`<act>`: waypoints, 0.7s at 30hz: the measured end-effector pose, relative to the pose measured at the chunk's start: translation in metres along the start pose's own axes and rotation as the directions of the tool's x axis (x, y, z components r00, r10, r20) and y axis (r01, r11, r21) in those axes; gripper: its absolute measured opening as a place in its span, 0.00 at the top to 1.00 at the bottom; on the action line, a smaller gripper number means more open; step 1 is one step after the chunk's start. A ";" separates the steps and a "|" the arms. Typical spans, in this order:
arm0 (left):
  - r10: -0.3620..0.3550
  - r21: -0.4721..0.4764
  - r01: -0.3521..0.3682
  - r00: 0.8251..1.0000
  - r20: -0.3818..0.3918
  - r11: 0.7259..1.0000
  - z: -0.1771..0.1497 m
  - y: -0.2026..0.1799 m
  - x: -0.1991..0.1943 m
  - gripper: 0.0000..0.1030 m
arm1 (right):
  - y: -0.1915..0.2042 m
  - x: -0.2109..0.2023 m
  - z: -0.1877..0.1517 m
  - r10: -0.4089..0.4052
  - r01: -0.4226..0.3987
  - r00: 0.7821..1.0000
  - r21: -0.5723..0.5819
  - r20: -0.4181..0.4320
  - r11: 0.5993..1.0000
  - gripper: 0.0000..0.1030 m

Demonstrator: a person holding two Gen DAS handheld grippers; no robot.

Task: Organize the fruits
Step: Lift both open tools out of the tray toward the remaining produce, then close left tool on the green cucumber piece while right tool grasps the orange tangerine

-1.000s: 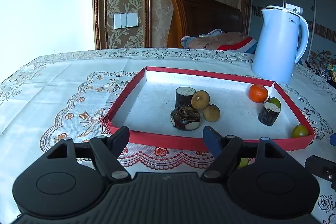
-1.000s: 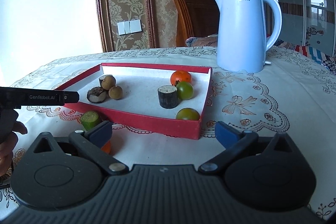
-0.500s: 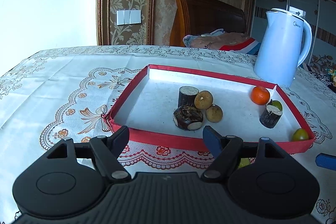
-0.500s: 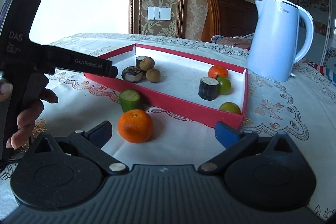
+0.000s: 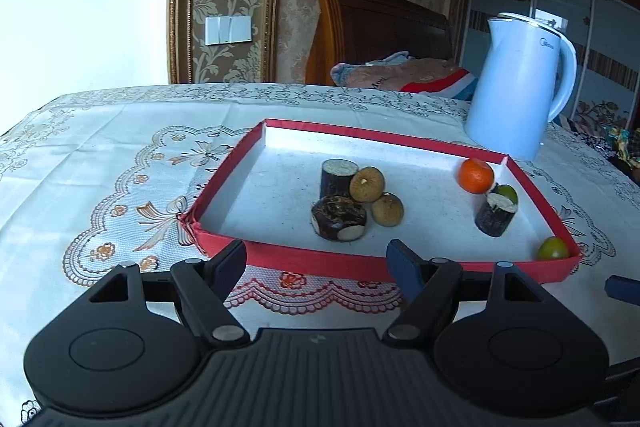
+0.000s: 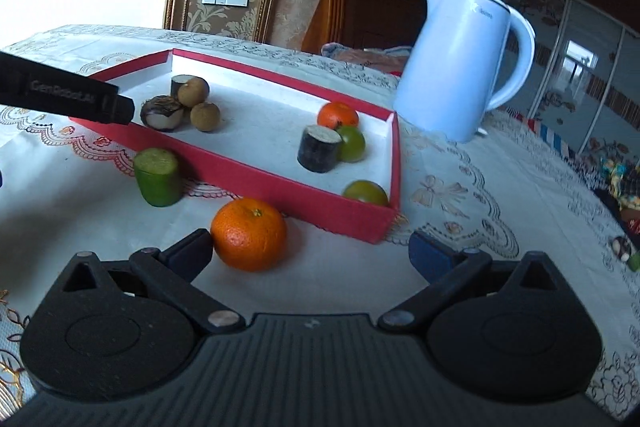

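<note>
Red-walled tray [image 5: 280, 259] sits on the lace-clothed counter [image 5: 100, 163], white floor inside. Going left to right in the left wrist view: left gripper [image 5: 316, 259] hangs just short of the tray's near wall, jaws open, nothing between them. At tray centre, a dark cut stub [image 5: 338, 177] stands at 11 o'clock of the cluster, a second dark stub [image 5: 339, 218] lies on its side at 7, and two brown round fruits [image 5: 367, 184] touch each other at 1 and 4. At the tray's right end: small orange [image 5: 475, 175], then a green fruit [image 5: 507, 193] behind an upright dark stub [image 5: 496, 214], touching it. Another green fruit [image 5: 553, 248] is in the near right corner. White kettle [image 5: 516, 95] stands on the counter beyond the tray at 2 o'clock.

Right wrist view: green cut piece [image 6: 157, 177] stands outside the tray, near its front wall. Big orange [image 6: 249, 234] lies on the counter outside the tray, just ahead of the right gripper [image 6: 310, 253] at 11 o'clock, beside the left finger [image 6: 188, 255]; whether they touch is unclear. Jaws open wide, gripping nothing.
</note>
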State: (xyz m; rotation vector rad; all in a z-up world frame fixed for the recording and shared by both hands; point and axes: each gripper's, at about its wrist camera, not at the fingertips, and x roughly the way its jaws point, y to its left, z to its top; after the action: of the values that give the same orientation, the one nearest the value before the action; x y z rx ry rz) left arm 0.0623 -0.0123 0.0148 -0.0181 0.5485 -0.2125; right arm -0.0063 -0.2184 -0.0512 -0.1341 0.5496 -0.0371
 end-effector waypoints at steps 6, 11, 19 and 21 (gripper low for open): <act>-0.066 0.091 0.067 0.998 -0.023 0.994 -0.011 -0.019 -0.003 0.25 | -0.026 0.002 -0.007 0.047 -0.046 0.999 0.109 -0.012 0.993 0.00; -0.088 0.119 0.092 0.995 -0.038 0.989 -0.012 -0.030 0.002 0.25 | -0.022 0.006 -0.006 0.041 -0.038 0.999 0.100 -0.022 0.994 0.00; -0.068 0.135 0.087 0.988 -0.138 0.987 -0.013 -0.040 0.025 0.25 | -0.024 0.014 -0.006 0.064 -0.055 0.995 0.113 -0.072 0.992 0.00; -0.071 0.113 0.089 0.985 -0.156 0.990 -0.012 -0.037 0.029 0.24 | -0.024 0.014 -0.006 0.066 -0.057 0.995 0.117 -0.073 0.992 0.00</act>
State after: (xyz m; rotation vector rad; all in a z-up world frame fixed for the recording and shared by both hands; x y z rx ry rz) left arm 0.0730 -0.0538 -0.0077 0.0932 0.6866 -0.3269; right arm 0.0026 -0.2444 -0.0605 -0.0037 0.6262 -0.0133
